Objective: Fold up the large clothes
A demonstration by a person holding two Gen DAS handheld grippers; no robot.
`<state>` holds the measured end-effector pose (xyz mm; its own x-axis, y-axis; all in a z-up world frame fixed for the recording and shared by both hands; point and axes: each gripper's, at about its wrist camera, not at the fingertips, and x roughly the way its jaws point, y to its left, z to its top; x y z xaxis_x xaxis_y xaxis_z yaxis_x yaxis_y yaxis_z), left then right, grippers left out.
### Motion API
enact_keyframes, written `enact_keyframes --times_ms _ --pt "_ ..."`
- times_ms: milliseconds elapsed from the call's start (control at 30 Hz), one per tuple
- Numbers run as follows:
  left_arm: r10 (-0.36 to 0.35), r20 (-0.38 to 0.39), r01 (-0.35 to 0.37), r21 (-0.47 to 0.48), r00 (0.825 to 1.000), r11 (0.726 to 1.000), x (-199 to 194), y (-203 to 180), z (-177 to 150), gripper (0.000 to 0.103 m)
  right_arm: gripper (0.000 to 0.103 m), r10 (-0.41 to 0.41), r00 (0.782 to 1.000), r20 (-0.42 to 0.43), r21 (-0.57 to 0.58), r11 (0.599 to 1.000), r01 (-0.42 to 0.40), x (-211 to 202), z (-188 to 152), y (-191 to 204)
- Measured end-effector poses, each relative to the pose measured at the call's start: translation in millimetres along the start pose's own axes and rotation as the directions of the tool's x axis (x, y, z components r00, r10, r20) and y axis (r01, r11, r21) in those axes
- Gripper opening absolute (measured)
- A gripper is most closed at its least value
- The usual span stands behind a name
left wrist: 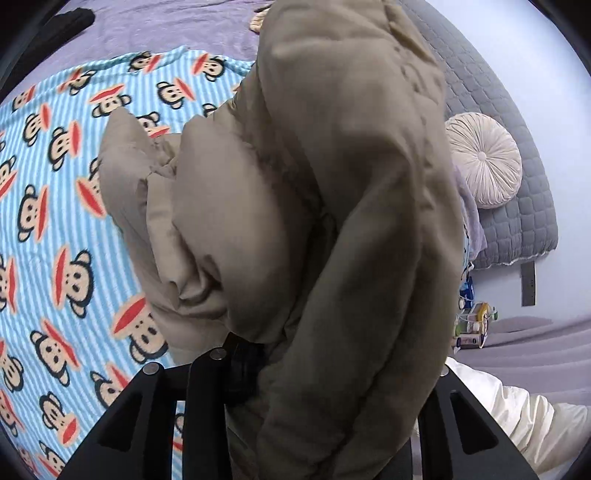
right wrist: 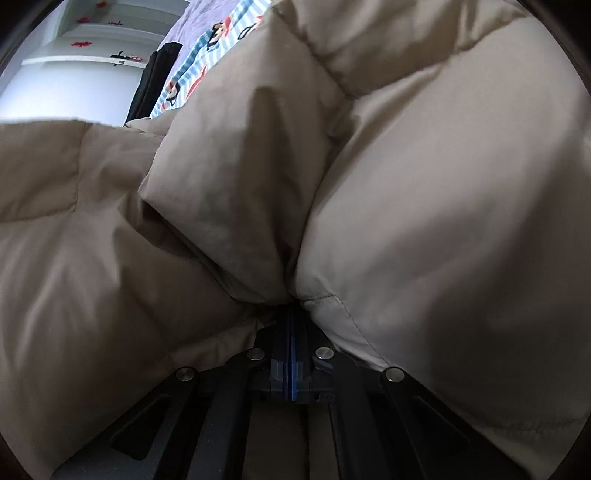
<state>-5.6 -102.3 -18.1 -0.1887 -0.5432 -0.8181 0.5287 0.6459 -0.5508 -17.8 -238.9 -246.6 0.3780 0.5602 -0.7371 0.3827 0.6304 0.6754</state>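
Observation:
A beige puffer jacket (left wrist: 332, 192) fills the middle of the left wrist view, bunched and held up above the bed. My left gripper (left wrist: 258, 354) is shut on a fold of it; the fabric drapes over the fingers and hides the right one. In the right wrist view the same jacket (right wrist: 424, 184) fills nearly the whole frame. My right gripper (right wrist: 291, 321) is shut on a pinch of its quilted fabric, the blue pads pressed together with cloth bulging on both sides.
A blue striped monkey-print blanket (left wrist: 55, 221) covers the bed, over a lilac sheet (left wrist: 166, 26). A grey quilted headboard (left wrist: 517, 229) with a round cream cushion (left wrist: 484, 158) is at right. A dark garment (right wrist: 155, 81) lies at the bed edge, white shelves (right wrist: 92, 48) behind.

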Motion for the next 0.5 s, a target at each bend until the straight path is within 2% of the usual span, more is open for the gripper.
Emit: enact_keyframes --times_ms 33,67,100,200,300,333,400,500 --pt "-0.039 -0.019 0.040 0.015 0.999 0.999 5 -9 6 0.058 0.000 0.003 1.000 -0.009 0.011 1.000 -0.002 -7 1 -2" --pt "-0.074 -0.037 0.075 0.027 0.997 0.997 9 -16 10 0.076 0.000 0.006 1.000 -0.003 0.014 1.000 -0.006 -17 1 -3" --pt "-0.091 -0.051 0.093 0.043 0.995 0.995 14 -22 15 0.081 0.000 0.011 1.000 0.011 0.014 1.000 -0.011 -31 0 -6" --pt "-0.128 -0.096 0.138 0.100 0.987 0.985 37 -39 28 0.081 0.004 0.003 0.996 0.087 0.034 0.999 -0.006 -83 -9 -25" --pt "-0.223 -0.128 0.235 0.083 0.966 0.969 70 -44 44 0.081 0.004 -0.021 0.983 0.183 0.094 0.996 0.004 -132 -25 -54" --pt "-0.236 -0.128 0.247 0.075 0.963 0.966 80 -43 49 0.081 0.004 -0.033 0.978 0.208 0.118 0.993 0.008 -146 -33 -65" --pt "-0.205 -0.108 0.213 0.065 0.973 0.975 102 -41 55 0.081 0.004 -0.059 0.970 0.234 0.164 0.986 0.021 -165 -49 -83" --pt "-0.112 -0.097 0.120 0.081 0.989 0.989 137 -58 52 0.081 0.004 -0.093 0.963 0.253 0.217 0.975 0.037 -186 -73 -104"
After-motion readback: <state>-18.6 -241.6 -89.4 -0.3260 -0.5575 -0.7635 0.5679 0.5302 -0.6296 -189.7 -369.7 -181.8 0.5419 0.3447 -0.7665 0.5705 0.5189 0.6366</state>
